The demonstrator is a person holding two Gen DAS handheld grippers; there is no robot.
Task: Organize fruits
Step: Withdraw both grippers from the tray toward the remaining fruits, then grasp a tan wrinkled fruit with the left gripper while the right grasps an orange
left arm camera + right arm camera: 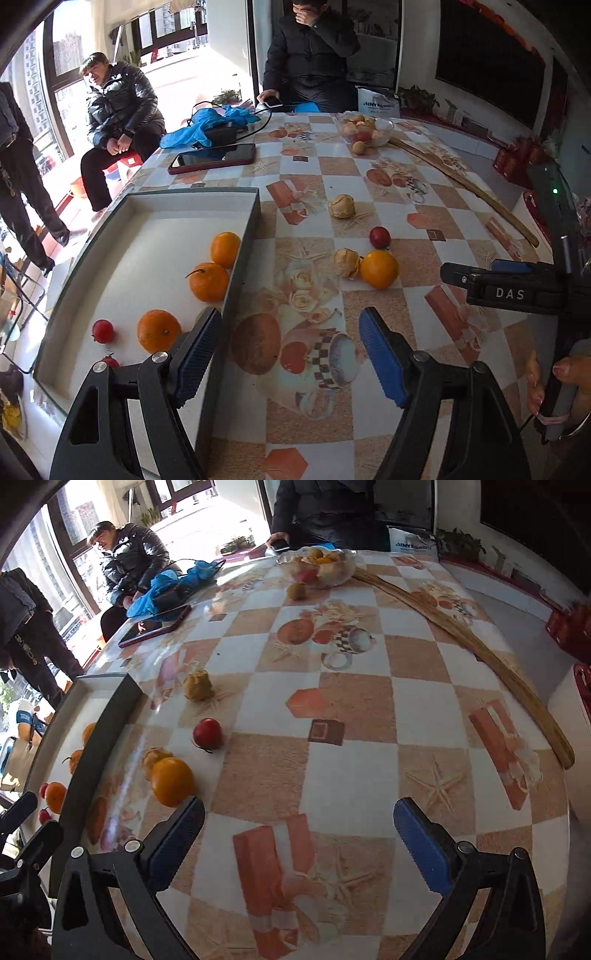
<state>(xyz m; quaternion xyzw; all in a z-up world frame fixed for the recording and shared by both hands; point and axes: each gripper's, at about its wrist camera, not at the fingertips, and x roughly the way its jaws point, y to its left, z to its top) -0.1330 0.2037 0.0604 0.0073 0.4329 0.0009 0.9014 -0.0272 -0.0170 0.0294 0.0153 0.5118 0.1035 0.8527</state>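
A grey tray (242,236) with a white floor holds three oranges (209,281) and two small red fruits (102,331). On the patterned table to its right lie an orange (379,268) (172,782), two tan papery fruits (346,263) (198,685) and a small red fruit (380,237) (208,733). My left gripper (290,350) stands open over the tray's right wall, with nothing between its blue pads. My right gripper (299,834) is open wide above bare table, the loose orange just past its left finger (177,842).
A glass bowl (347,572) of fruit stands at the far end, one fruit (296,590) beside it. A long wooden stick (461,638) runs along the right side. A phone (212,158), blue gloves (207,125) and a black box lie far left. People sit and stand beyond the table.
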